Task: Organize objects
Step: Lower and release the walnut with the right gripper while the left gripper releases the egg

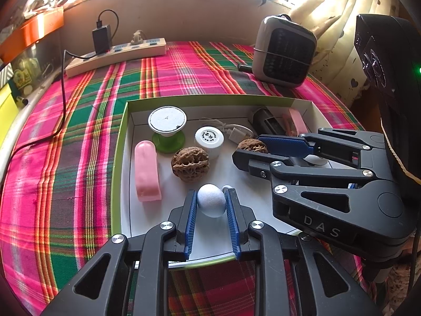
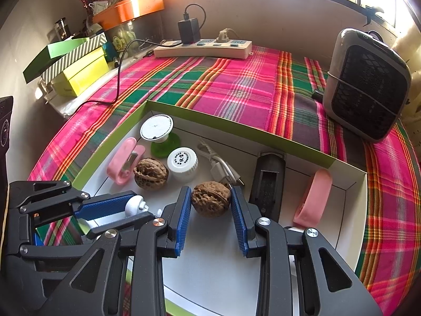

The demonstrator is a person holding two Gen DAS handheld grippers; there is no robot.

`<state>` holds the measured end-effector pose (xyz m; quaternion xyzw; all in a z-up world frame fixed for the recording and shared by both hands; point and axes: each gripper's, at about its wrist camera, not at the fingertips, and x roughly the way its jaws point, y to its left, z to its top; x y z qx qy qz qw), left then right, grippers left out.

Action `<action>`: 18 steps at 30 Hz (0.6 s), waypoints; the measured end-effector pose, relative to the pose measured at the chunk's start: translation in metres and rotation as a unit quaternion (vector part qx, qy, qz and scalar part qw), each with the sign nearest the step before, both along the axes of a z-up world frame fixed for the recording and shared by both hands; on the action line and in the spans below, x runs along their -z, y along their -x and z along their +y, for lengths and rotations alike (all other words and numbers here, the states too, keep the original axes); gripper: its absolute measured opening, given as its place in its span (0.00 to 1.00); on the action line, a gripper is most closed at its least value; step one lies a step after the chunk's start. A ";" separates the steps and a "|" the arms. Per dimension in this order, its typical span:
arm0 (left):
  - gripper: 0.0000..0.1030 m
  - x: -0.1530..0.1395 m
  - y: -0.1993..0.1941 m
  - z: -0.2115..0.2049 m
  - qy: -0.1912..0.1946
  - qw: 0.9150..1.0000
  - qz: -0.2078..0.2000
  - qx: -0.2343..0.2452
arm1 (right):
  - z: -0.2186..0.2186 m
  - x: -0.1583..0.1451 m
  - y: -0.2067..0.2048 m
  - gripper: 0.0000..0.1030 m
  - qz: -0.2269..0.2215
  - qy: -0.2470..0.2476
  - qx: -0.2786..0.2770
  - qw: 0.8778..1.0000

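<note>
1. The tabletop (image 2: 236, 87), under a pink and green plaid cloth, carried everything; a grey fan heater (image 2: 365, 84) stood at its far right and a power strip (image 2: 202, 48) with a black charger plugged in lay along the far edge, both well apart from the work.
2. A shallow box (image 2: 236, 127) with green outer walls sat near the middle, serving, as I judged, as the place where the small things were being gathered.
3. Both grippers pointed down into the box side by side, so each crowded the other's room to move.
4. The right gripper (image 2: 210, 205) had its fingers closed on a walnut (image 2: 210, 198), both pads touching its sides, low over the box floor. A black holder (image 2: 268, 181) lay just right of it and a white cable (image 2: 221, 168) just beyond.
5. The left gripper (image 1: 211, 205) had a small white ball-shaped piece (image 1: 211, 200) between its fingers near the box's near edge; the pads touched it, though I could not tell how firmly.
6. A pink clip (image 1: 146, 171) lay at the left, another pink clip (image 2: 313, 197) at the right.
7. A second walnut (image 1: 190, 163), a white cap (image 1: 209, 138) and a green-footed spool (image 1: 167, 129) sat close together in the middle, leaving little free floor there.
</note>
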<state>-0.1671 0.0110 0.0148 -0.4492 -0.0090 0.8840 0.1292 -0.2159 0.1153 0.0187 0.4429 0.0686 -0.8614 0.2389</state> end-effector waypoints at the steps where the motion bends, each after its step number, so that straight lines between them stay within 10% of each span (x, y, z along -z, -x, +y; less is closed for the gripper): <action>1: 0.21 0.000 -0.001 0.000 0.001 1.000 0.000 0.000 | 0.000 0.000 0.000 0.31 0.000 0.000 0.001 1.000; 18: 0.33 -0.005 -0.012 0.000 0.008 1.000 0.000 -0.002 | 0.007 -0.008 -0.011 0.37 0.004 0.018 0.015 1.000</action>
